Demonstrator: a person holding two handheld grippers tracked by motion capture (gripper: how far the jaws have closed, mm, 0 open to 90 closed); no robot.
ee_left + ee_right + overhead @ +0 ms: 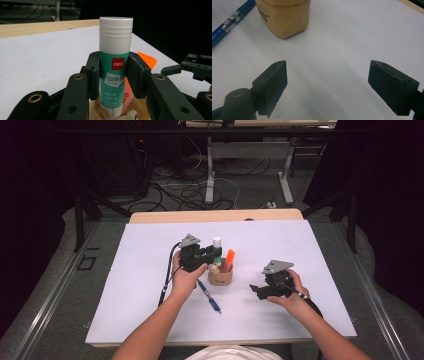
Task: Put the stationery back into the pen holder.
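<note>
My left gripper (212, 253) (113, 75) is shut on a green and white glue stick (115, 65) (217, 247), held upright with its lower end inside a small wooden pen cup (220, 275) (95, 111) (284, 16). An orange highlighter (229, 260) (147, 58) stands in the same cup. My right gripper (256, 290) (328, 85) hovers low over the white sheet (150, 270) to the right of the cup, jaws wide open with nothing between them.
A blue pen (209, 296) (230, 18) lies on the sheet just in front of the cup. The wooden table edge (215, 216) runs along the far side. Beyond it are desk legs and cables on the floor.
</note>
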